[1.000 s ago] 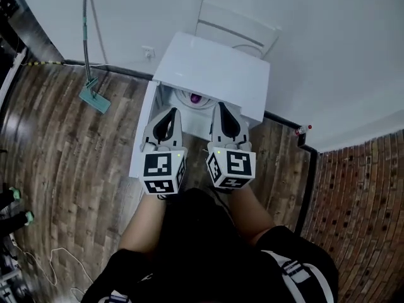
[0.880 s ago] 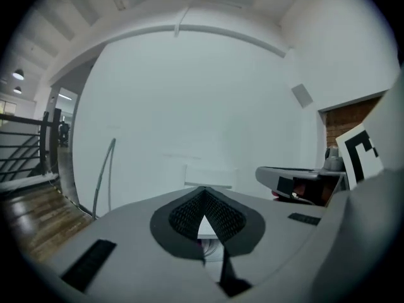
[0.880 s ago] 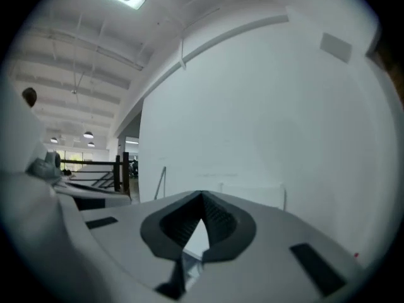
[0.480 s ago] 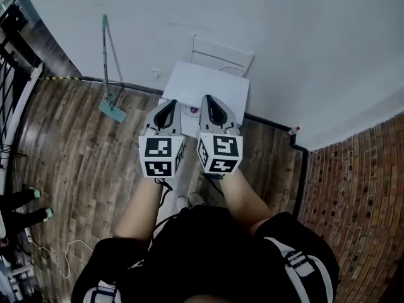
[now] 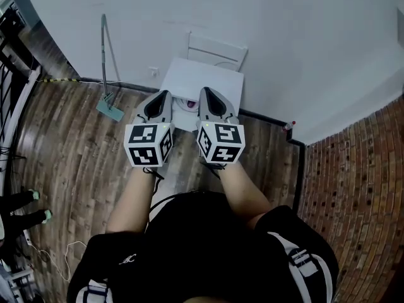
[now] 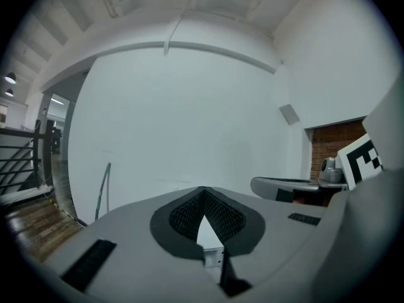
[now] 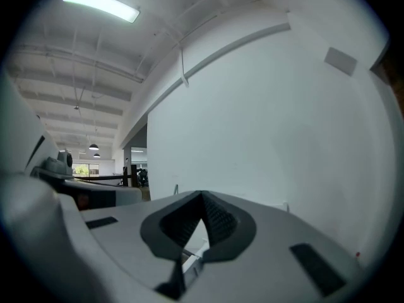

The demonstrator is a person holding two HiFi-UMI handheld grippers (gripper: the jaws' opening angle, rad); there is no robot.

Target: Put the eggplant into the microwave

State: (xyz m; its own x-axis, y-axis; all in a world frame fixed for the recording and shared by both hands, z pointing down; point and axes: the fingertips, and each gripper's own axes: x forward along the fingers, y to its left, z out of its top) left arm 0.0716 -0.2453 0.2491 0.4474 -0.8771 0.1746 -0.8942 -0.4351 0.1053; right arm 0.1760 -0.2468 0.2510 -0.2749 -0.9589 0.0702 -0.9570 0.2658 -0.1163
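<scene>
My left claw [image 5: 164, 95], jaws together on nothing, my right claw [image 5: 206, 92] just beside it, likewise closed and empty, both above the white microwave [image 5: 205, 79], purple eggplant [image 5: 189, 105] peeking between them

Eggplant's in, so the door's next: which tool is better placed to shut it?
Left, narrowly: left tool and right tool are both shut and empty above the microwave, but its door seems hidden under the left.

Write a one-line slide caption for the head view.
Left gripper and right gripper, jaws shut and empty, held above the white microwave on wooden floor.
</scene>
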